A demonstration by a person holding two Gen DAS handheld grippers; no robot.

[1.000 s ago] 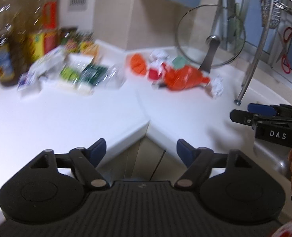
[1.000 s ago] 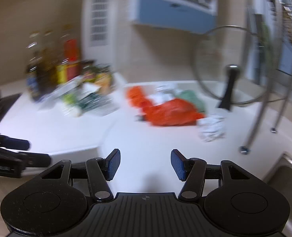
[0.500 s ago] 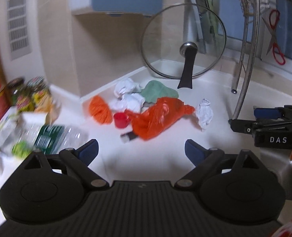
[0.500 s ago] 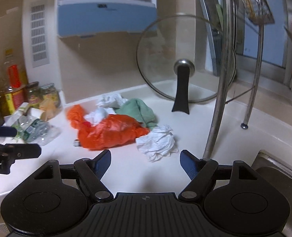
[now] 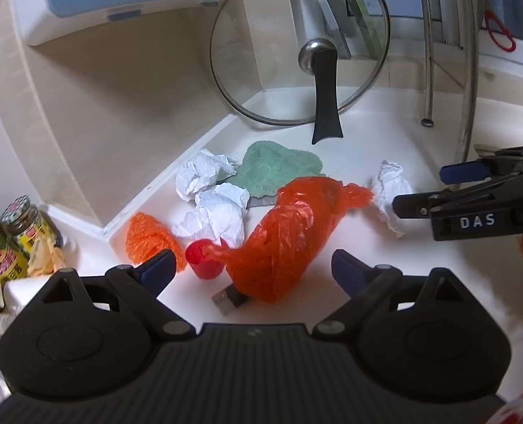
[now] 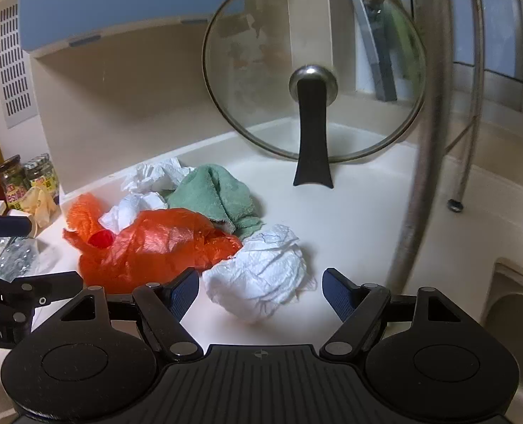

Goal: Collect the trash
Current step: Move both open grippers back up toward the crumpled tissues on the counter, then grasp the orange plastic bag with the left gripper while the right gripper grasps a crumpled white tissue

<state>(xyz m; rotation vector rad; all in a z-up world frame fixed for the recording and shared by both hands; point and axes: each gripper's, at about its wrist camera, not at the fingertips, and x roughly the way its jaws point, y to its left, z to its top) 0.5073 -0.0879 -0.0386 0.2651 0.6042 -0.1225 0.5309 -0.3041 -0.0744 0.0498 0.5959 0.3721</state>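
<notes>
On the white counter lies a trash pile: an orange plastic bag (image 5: 282, 236) (image 6: 155, 243), a red cap (image 5: 203, 261), orange netting (image 5: 148, 238), three crumpled white paper wads (image 5: 204, 175) (image 5: 222, 213) (image 5: 390, 194) and a green cloth (image 5: 279, 169) (image 6: 222, 198). My left gripper (image 5: 252, 265) is open, with the near end of the orange bag showing between its fingers. My right gripper (image 6: 261, 288) is open too. It frames the rightmost paper wad (image 6: 261, 272), and the pads do not press on it. Each gripper shows in the other's view (image 5: 427, 189) (image 6: 42, 252).
A glass pan lid (image 5: 296, 53) leans on the wall behind the pile. Steel rack legs (image 6: 417, 176) stand to the right, with a sink (image 6: 509, 300) beyond. Jars (image 5: 21, 233) and packets crowd the left. A small flat scrap (image 5: 229, 298) lies under the bag's near end.
Both grippers swung right, away from the bottles and packets, and closed in on the trash pile. Their jaws stand wider than a second ago.
</notes>
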